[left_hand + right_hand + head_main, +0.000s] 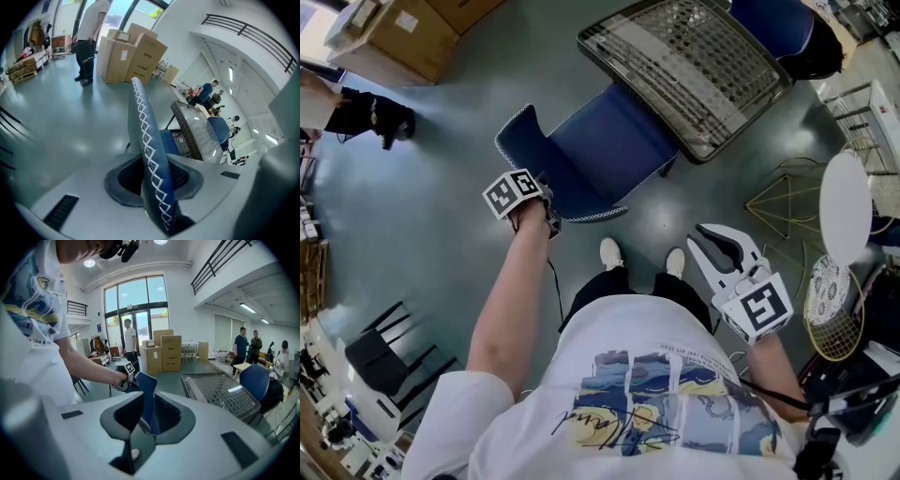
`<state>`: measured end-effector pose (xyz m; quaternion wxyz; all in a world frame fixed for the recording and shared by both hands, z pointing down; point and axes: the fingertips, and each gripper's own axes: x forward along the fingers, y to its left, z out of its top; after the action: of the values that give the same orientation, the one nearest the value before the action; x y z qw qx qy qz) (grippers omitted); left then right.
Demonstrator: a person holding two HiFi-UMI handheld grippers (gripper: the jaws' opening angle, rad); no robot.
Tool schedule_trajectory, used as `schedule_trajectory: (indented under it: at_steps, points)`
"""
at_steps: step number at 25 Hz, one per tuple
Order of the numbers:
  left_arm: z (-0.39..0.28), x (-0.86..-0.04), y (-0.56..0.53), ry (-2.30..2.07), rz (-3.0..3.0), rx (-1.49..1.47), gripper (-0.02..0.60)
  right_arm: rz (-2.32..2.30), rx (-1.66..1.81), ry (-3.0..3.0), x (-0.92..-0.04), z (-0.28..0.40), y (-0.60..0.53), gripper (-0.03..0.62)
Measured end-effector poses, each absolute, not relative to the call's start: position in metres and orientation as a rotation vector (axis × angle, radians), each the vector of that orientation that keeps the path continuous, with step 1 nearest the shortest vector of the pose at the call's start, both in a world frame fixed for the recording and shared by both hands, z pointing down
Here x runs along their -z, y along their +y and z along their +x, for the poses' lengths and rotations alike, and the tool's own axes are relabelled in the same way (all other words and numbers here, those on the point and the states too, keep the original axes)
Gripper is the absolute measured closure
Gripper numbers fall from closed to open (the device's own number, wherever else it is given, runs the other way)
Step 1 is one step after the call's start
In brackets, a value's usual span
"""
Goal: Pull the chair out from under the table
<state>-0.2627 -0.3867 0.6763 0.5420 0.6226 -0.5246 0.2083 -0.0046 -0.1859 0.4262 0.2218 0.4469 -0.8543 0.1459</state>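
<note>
Two tongs: left tongs [542,208] clamped on blue chair [600,150] back, right tongs [710,234] apart; table [703,66] partly over seat.

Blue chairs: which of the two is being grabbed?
The nearer blue chair, on this side of the table: the fingers of the left gripper clamp its white-stitched backrest. The other blue chair stands untouched beyond the table.

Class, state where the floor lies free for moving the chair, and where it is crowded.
Free: the floor left of the chair, bordered by the cardboard boxes and the black chair; also a strip between chair and shoes. Crowded: the right, with wire frames, a round white table and a basket.
</note>
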Motion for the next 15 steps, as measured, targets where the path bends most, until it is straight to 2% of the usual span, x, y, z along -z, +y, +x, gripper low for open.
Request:
schedule_trajectory:
  at_steps: [15]
  points:
    - [-0.292,-0.671,-0.363,-1.299,1.405,-0.379,0.503,1.171,-0.413,-2.362,-0.433,-0.011,-0.185,0.539]
